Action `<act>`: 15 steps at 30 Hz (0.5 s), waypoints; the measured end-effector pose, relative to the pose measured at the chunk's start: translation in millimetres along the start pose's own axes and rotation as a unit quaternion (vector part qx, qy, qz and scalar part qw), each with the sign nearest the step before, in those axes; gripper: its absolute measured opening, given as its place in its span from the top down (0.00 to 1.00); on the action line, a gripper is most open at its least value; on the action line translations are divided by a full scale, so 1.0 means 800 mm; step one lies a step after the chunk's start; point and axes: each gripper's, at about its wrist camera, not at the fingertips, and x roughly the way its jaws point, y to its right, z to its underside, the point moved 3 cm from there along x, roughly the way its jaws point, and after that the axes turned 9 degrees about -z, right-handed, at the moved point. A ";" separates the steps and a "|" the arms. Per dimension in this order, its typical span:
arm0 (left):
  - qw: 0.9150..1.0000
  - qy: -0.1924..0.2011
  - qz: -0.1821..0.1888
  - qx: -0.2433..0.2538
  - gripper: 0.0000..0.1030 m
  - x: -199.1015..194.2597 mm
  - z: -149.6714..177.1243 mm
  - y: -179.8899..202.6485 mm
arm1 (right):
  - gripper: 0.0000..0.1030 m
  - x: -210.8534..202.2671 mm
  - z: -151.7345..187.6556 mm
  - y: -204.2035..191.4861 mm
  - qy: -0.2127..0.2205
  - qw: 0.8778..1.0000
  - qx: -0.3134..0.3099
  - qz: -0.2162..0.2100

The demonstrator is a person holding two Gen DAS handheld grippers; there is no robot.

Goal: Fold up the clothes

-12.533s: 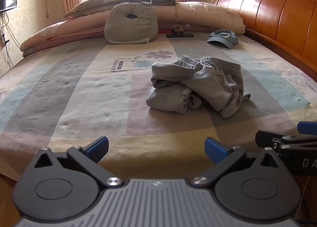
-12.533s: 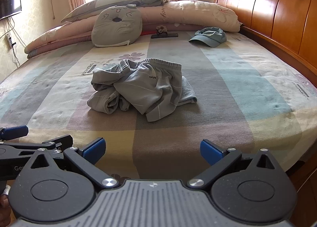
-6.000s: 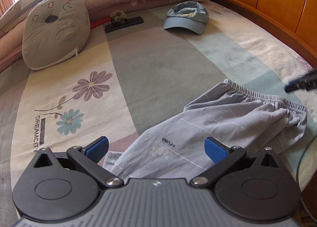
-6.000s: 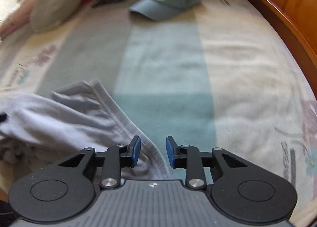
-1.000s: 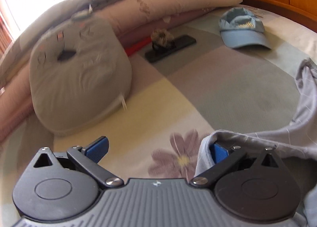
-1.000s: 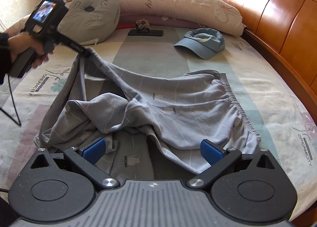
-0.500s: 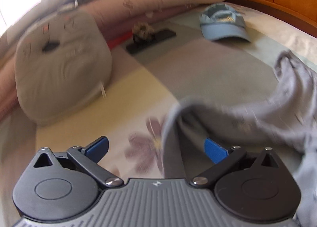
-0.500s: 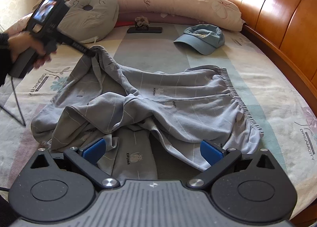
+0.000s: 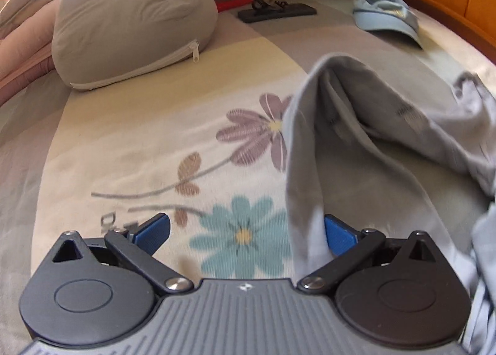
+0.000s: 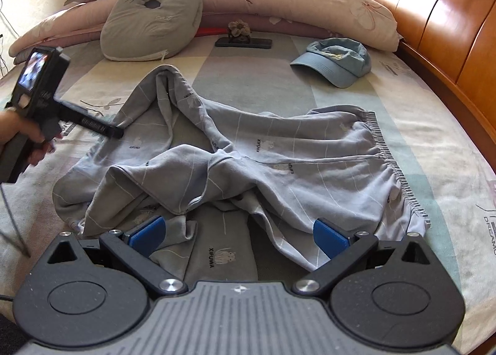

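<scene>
Your left gripper (image 9: 245,232) has its jaws wide apart, low over the sheet (image 9: 139,138) w/ the flower print. A fold of the grey pants (image 10: 248,163) drapes over its right fingertip (image 9: 338,235), loose, nothing pinched. From the right wrist cam you see that same gripper (image 10: 119,133) at the pants' left edge, tip at the fabric by a raised peak of a leg; your hand (image 10: 26,135) wraps its handle.

Your right gripper (image 10: 237,235) is spread open too, at the near edge of the pants. Cloth w/ the XIFUWA print lies between its fingers; whether the pads touch it, can't tell.

Pants sit mid-bed, crumpled, not flat. Waistband (image 10: 393,169) w/ gathered elastic runs along the right side. Legs bunch & overlap toward the left & near side, one ridge standing up at the far left. In the left cam the pants (image 9: 372,144) fill the right half, blurred in parts.

Beyond the pants: blue cap (image 10: 334,62) far right, well apart from them, near the wood headboard (image 10: 440,23). Grey cat pillow (image 10: 155,23) far left, leaning on the rolled quilt (image 10: 294,5). A dark flat phone-like item (image 10: 243,42) lies between pillow & cap, w/ a small flower-shaped thing on it.
</scene>
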 end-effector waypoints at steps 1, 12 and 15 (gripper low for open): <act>1.000 0.002 -0.010 0.006 0.01 0.005 -0.004 0.000 | 0.00 -0.001 0.002 0.000 -0.001 1.000 0.000 0.003; 0.992 0.010 -0.122 0.041 0.00 0.050 -0.067 -0.031 | 0.00 -0.017 0.018 0.013 -0.004 0.999 0.020 0.036; 0.987 0.027 -0.143 0.072 0.00 0.055 -0.088 -0.030 | 0.00 -0.019 0.022 0.013 -0.006 0.999 0.020 0.041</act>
